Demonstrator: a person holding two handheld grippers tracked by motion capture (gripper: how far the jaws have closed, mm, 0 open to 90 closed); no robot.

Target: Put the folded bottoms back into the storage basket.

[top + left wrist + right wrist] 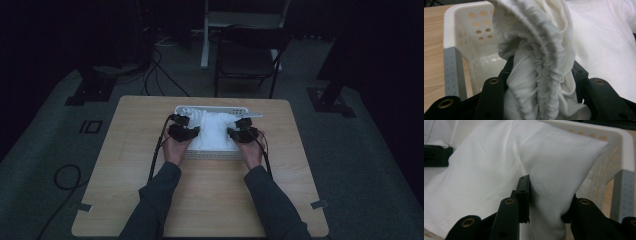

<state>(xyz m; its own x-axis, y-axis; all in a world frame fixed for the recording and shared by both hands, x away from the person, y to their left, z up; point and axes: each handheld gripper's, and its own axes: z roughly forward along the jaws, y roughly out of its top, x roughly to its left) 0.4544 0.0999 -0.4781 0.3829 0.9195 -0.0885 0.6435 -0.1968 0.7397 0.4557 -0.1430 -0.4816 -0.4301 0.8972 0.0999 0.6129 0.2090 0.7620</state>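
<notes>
High view: white basket (212,155) holds white cloth (214,131).

The high view looks forward and down from above the person's side, taking in the whole table (125,200) from afar. Each gripper view rides close, looking along its jaws toward 12 o'clock. All three share the white basket (212,156) (451,22) (621,150) and white cloth (212,132) (541,62) (499,170).

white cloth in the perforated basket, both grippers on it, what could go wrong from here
The left gripper pinches only a bunched fold of the white cloth, so it may slip out under tension. The right gripper holds another fold; uneven lifting could snag the cloth on the white perforated plastic basket or drag it across the wooden table.
</notes>
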